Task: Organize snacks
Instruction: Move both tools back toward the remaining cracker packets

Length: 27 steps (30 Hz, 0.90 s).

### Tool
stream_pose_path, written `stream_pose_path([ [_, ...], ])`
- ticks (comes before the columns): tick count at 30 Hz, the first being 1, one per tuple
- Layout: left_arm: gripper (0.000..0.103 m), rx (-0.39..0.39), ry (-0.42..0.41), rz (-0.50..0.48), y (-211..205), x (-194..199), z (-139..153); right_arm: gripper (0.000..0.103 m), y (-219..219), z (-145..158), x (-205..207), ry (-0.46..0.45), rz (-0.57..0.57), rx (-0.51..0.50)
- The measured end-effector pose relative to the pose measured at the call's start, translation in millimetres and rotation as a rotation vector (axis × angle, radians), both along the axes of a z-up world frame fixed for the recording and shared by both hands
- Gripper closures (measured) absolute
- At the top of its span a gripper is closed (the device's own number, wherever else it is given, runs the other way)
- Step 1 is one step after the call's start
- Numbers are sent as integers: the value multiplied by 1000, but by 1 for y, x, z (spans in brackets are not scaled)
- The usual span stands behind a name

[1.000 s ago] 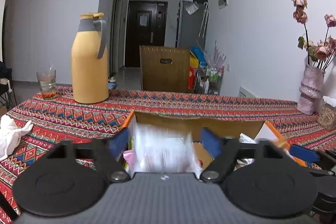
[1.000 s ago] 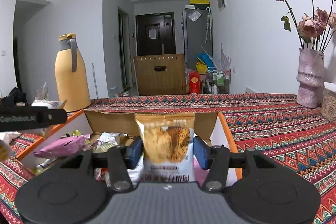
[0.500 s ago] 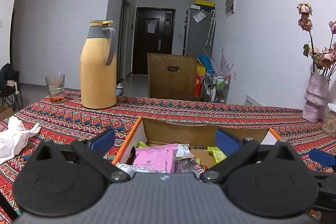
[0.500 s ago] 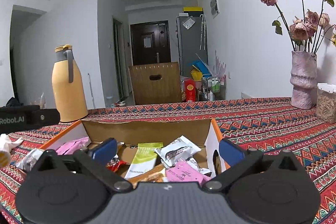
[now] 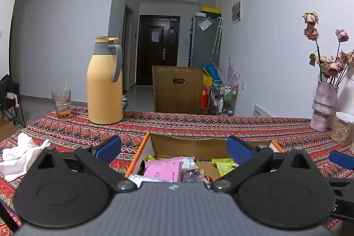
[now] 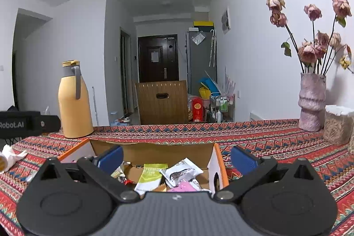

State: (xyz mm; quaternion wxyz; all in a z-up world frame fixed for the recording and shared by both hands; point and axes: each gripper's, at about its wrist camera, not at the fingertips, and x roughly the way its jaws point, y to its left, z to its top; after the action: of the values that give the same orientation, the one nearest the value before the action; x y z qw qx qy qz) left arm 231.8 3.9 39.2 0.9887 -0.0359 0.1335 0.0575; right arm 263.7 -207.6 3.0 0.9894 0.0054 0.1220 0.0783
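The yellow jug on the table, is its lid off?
No, the yellow jug stands upright on the patterned tablecloth with its lid closed on top.

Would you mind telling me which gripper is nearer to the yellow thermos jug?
Left. The left gripper hangs over the snack box's left part, the side where the jug stands; the right gripper is over its right part, farther off.

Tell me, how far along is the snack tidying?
Done: several packets, such as the pink packet and the green packet, lie in the cardboard box. In hand: nothing; the left gripper and right gripper are both open and empty above it. Left: no loose snacks show on the tablecloth, so little seems to remain.
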Motion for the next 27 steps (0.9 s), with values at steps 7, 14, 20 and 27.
stream_pose_path([
  [7, 0, 17, 21, -5, 8, -29, -6, 0, -3, -6, -28, 32, 29, -33],
  [14, 0, 28, 65, -10, 19, -56, -23, 0, -3, -23, -53, 102, 68, -52],
  [20, 0, 10, 117, -15, 29, -74, -42, 0, 2, -41, -71, 174, 88, -68],
  [27, 0, 14, 191, -27, 39, -90, -64, 0, 5, -60, -89, 246, 106, -92],
])
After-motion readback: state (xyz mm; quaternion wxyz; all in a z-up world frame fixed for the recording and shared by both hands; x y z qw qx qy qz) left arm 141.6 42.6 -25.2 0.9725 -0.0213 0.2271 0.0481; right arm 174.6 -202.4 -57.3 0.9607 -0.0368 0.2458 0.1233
